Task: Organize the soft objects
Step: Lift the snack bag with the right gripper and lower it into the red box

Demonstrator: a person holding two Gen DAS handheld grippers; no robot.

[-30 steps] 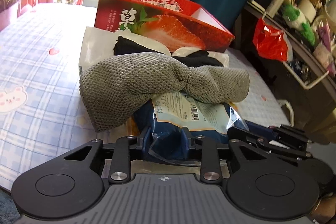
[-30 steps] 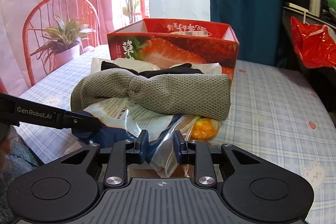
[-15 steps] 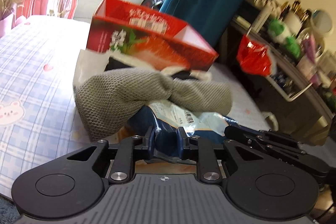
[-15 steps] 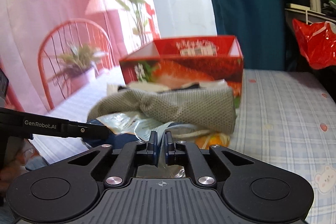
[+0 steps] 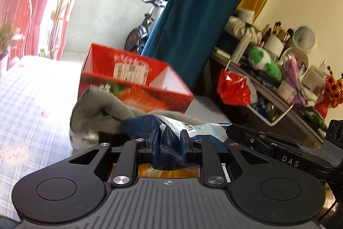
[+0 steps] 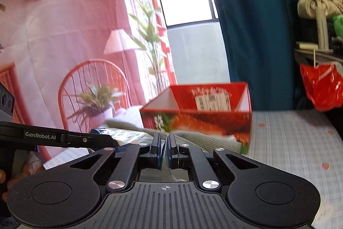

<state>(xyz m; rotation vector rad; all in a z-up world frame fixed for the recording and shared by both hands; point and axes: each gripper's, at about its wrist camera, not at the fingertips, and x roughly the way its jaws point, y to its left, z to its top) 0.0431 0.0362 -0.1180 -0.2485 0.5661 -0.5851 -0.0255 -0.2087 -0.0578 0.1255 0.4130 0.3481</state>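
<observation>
where the checked blue-and-white bed [image 5: 32,100] fills the lower left of the left wrist view and the lower right of the right wrist view, it carries everything else (its cover shows small pink dots and a pale bear print). largest on it is the open red box [image 5: 137,83] with a strawberry picture on its side, standing near the far edge of the bed in front of a teal curtain [image 5: 193,14]. next comes the grey knitted cloth [image 5: 96,113], draped just before the box and touching the blue plastic bag [image 5: 171,136], which lies on the near side of it. the left gripper [image 5: 169,144] has its fingers clenched on a dark blue fold of that bag, the pads pressing it from both sides. the right gripper [image 6: 164,148] has its fingers squeezed almost together on a thin clear edge of plastic that shows between and below them; which package this edge belongs to i cannot tell. the cloth [image 6: 193,138] shows beyond those fingers, against the box [image 6: 199,113].
</observation>
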